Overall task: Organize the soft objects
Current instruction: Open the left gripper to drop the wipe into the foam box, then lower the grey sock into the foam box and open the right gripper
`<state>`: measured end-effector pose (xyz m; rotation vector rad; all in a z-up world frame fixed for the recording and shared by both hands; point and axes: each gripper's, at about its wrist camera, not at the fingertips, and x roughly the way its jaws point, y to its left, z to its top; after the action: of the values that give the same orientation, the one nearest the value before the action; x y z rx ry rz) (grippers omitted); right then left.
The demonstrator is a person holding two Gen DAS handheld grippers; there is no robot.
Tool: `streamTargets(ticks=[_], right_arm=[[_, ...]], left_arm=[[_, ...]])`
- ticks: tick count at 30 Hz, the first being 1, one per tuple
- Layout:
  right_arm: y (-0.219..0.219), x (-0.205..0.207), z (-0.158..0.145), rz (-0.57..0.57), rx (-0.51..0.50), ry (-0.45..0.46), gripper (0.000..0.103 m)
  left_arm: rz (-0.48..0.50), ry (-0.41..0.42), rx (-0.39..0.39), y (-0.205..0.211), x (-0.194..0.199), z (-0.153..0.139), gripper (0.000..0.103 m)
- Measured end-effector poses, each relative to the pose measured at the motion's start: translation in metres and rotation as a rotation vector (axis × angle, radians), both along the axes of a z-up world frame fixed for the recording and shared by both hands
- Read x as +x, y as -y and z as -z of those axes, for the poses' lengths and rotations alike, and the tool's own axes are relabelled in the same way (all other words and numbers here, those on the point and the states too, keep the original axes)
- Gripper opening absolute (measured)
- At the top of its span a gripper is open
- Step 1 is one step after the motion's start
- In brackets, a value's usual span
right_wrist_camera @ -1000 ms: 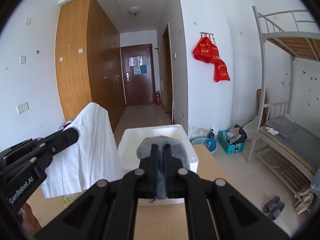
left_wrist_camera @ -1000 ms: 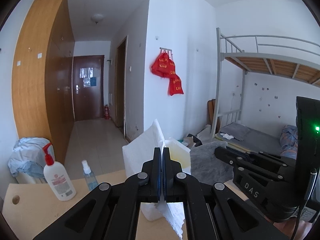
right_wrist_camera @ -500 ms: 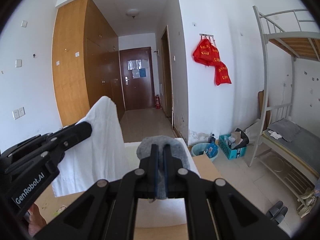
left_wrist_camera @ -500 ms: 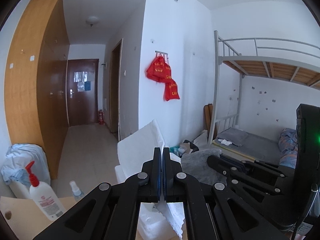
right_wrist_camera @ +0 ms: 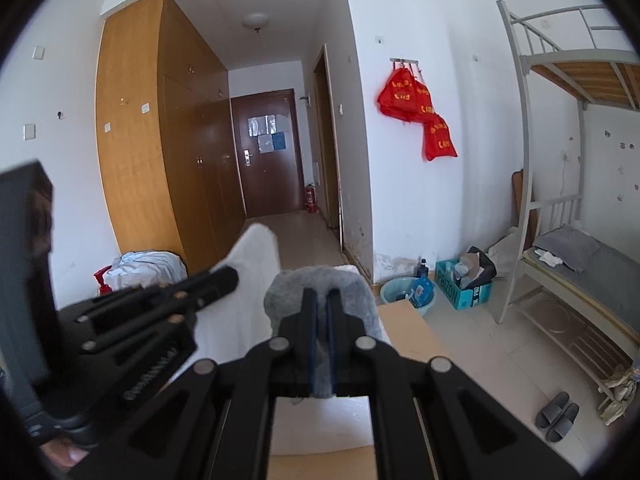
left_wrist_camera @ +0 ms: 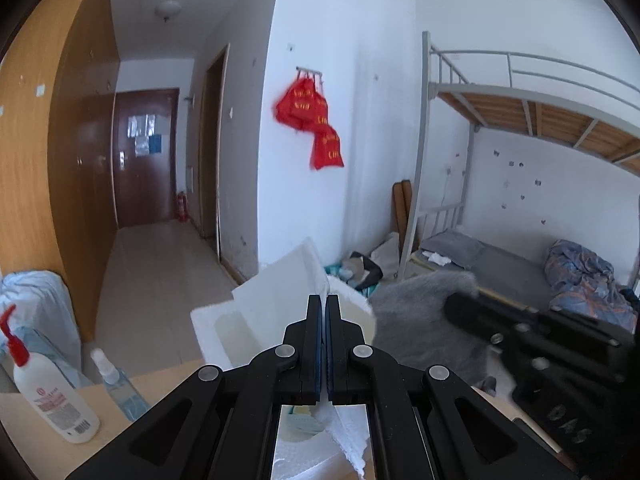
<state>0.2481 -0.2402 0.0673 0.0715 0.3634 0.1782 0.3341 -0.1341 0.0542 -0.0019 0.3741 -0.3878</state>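
My left gripper (left_wrist_camera: 324, 300) is shut on a white cloth (left_wrist_camera: 280, 280), which stands up past the fingertips and hangs ragged below them. Under it sits an open white foam box (left_wrist_camera: 216, 328) on the wooden table (left_wrist_camera: 40, 440). To the right, my right gripper (left_wrist_camera: 460, 308) holds a grey fuzzy cloth (left_wrist_camera: 416, 320). In the right wrist view that gripper (right_wrist_camera: 322, 296) is shut on the grey cloth (right_wrist_camera: 288, 296). Close on its left are the left gripper (right_wrist_camera: 228, 280) and the white cloth (right_wrist_camera: 256, 272). The foam box (right_wrist_camera: 316, 420) shows below the jaws.
A white pump bottle (left_wrist_camera: 48, 392) and a small spray bottle (left_wrist_camera: 116, 384) stand on the table's left. On the floor to the right are a blue basin (right_wrist_camera: 404, 292), a teal box (right_wrist_camera: 464, 292), slippers (right_wrist_camera: 556, 416) and a metal bunk bed (right_wrist_camera: 580, 260).
The left gripper has carried the white cloth to the right, closer to the grey cloth and over the foam box. The right gripper has edged forward; the box now lies lower in its view.
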Motion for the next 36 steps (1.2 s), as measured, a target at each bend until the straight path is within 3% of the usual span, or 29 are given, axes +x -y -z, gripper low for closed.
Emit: streamTargets(ticks=[11, 14, 15, 16, 18, 19, 36], right_arm=[[0.009, 0.005, 0.003, 0.003, 0.021, -0.013, 0.007], [0.01, 0.005, 0.003, -0.002, 0.024, -0.015, 0.007], [0.009, 0.005, 0.003, -0.004, 0.025, -0.015, 0.007], [0.01, 0.006, 0.003, -0.006, 0.026, -0.015, 0.007], [0.011, 0.006, 0.003, -0.01, 0.027, -0.015, 0.007], [0.012, 0.006, 0.003, -0.011, 0.028, -0.015, 0.007], [0.0, 0.011, 0.0, -0.024, 0.004, -0.011, 0.007]], left_arm=[[-0.021, -0.046, 0.044, -0.001, 0.012, 0.017, 0.002], [-0.033, -0.041, 0.058, -0.003, 0.01, 0.018, 0.011], [-0.038, -0.041, 0.06, -0.005, 0.008, 0.018, 0.025], [-0.041, -0.035, 0.057, -0.007, 0.007, 0.017, 0.05], [-0.059, 0.006, 0.046, -0.012, 0.0, 0.014, 0.083], [-0.073, 0.029, 0.041, -0.015, -0.004, 0.013, 0.088], [-0.149, 0.059, 0.038, -0.04, -0.029, 0.007, 0.089]])
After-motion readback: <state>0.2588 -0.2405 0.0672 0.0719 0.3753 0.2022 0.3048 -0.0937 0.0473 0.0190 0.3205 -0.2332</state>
